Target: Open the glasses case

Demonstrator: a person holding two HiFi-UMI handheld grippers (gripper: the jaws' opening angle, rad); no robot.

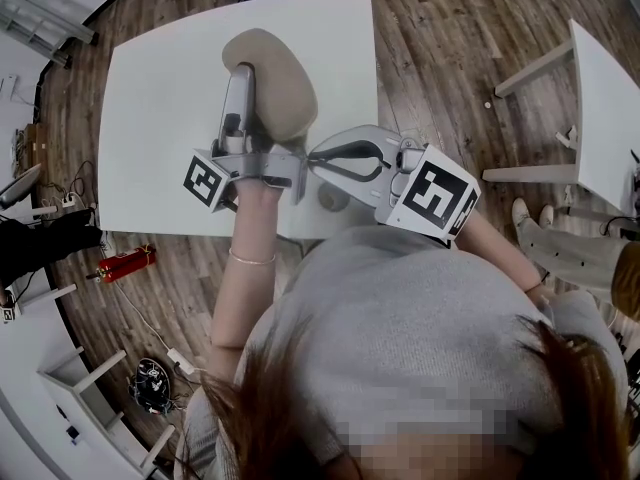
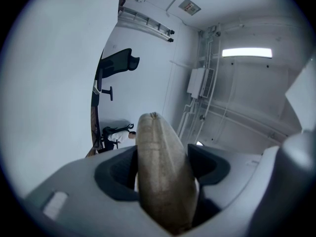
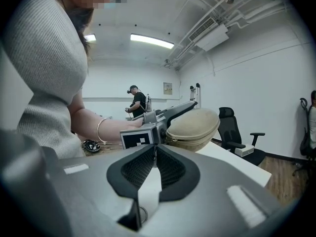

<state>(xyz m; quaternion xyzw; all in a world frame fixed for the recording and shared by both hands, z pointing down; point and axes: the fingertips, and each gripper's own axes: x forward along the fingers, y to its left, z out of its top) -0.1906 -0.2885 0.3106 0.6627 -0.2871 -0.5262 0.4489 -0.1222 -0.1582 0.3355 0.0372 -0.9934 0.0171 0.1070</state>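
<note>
The beige oval glasses case is held up over the white table, its seam closed. My left gripper is shut on it, one finger lying along its top. In the left gripper view the case stands on edge, clamped between the dark pads. My right gripper comes in from the right, its tips just below the case's near right edge. In the right gripper view its jaws are shut with nothing seen between them, and the case sits a little beyond them.
A small round fitting lies on the table near its front edge. A second white table stands to the right. A red object and cables lie on the wooden floor at left. A person and an office chair are in the background.
</note>
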